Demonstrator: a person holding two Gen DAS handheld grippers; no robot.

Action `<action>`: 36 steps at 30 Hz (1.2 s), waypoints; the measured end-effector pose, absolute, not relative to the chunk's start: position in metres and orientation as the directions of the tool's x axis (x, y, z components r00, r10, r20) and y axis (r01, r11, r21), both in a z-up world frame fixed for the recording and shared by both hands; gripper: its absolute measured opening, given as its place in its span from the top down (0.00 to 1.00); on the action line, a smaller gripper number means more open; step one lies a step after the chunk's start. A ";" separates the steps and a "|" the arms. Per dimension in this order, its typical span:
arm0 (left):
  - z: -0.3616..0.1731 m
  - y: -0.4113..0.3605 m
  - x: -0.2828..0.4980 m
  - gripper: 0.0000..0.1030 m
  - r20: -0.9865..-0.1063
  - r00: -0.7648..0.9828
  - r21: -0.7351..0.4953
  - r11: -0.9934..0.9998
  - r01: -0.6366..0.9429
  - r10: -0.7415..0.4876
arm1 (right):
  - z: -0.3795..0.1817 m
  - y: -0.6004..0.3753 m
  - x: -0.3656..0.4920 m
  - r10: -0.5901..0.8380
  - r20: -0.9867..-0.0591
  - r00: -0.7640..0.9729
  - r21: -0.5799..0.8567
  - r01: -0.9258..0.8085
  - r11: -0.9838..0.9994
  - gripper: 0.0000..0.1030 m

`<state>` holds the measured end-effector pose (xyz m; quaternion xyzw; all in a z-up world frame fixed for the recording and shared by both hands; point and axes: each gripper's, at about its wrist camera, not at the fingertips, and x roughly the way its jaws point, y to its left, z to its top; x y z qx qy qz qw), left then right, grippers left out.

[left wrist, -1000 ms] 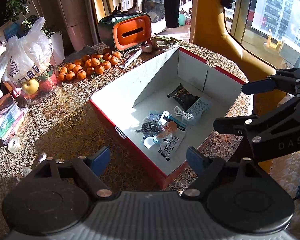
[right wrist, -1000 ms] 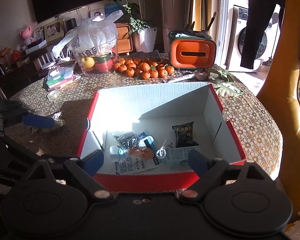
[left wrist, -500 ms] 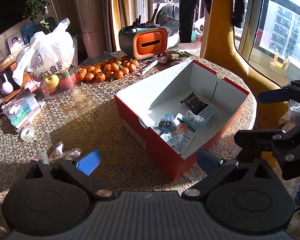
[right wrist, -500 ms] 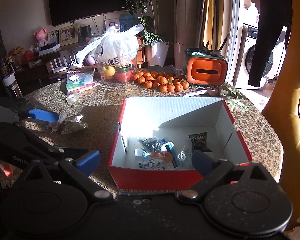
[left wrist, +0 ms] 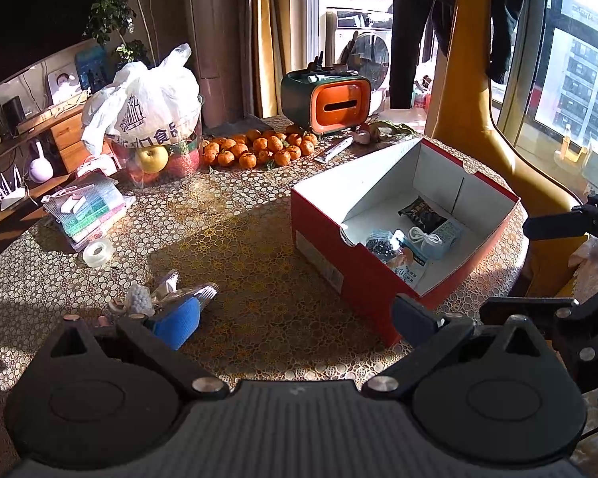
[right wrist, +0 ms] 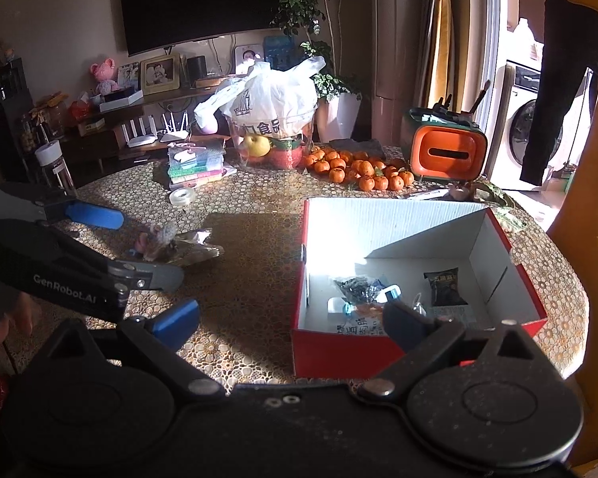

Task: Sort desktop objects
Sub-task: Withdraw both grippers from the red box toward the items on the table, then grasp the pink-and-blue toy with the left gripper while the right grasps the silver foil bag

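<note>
A red cardboard box (left wrist: 327, 247) (right wrist: 339, 352) with a white inside stands open on the patterned table. In it lie a black snack packet (left wrist: 422, 215) (right wrist: 444, 285), a white cable (left wrist: 420, 236) and blue-and-white packets. Left of the box lies a pile of crumpled foil wrappers (left wrist: 175, 292) (right wrist: 183, 245). My left gripper (left wrist: 295, 316) (right wrist: 145, 247) is open and empty, its blue pad close to the wrappers. Near the box's front left corner, my right gripper (right wrist: 291, 324) (left wrist: 510, 267) is open with nothing in it.
A tape roll (left wrist: 97, 253) (right wrist: 182, 197) and a stack of flat boxes (left wrist: 87, 207) lie at the left. Farther back are several oranges (left wrist: 259, 147), a bagged fruit bowl (left wrist: 147, 107) and an orange tissue holder (left wrist: 335, 103). A yellow chair (left wrist: 498, 139) stands behind the table.
Both grippers have drawn back from the box and swung left; the wrappers and tape roll have come into view. The left jaws have spread wider.
</note>
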<state>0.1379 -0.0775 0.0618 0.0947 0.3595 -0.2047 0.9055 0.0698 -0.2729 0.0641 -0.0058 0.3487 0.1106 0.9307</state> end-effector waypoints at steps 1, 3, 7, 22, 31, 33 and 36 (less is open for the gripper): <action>0.063 -0.072 0.137 0.00 -0.684 0.666 0.026 0.902 0.430 -0.297 | 0.063 -0.269 0.070 0.207 -0.651 0.730 0.067 -0.216 0.974 0.04; 0.064 -0.063 0.137 0.00 -0.676 0.677 0.025 0.910 0.415 -0.290 | 0.061 -0.260 0.070 0.211 -0.650 0.730 0.062 -0.226 0.972 0.04; 0.068 -0.045 0.133 0.00 -0.650 0.719 0.060 0.928 0.369 -0.244 | 0.058 -0.243 0.070 0.222 -0.647 0.729 0.055 -0.247 0.968 0.04; 0.061 0.034 0.141 0.00 -0.609 0.779 0.044 0.975 0.219 -0.148 | 0.046 -0.181 0.090 0.284 -0.601 0.747 0.060 -0.312 0.948 0.04; 0.043 0.068 0.156 0.00 -0.612 0.785 0.035 0.988 0.151 -0.099 | 0.030 -0.159 0.113 0.300 -0.604 0.739 0.083 -0.315 0.945 0.05; 0.037 0.073 0.159 0.00 -0.615 0.782 0.034 0.989 0.146 -0.094 | 0.026 -0.153 0.118 0.306 -0.601 0.738 0.082 -0.324 0.943 0.05; 0.028 0.080 0.167 0.00 -0.624 0.776 0.023 0.990 0.139 -0.094 | 0.020 -0.144 0.125 0.307 -0.604 0.735 0.062 -0.341 0.938 0.05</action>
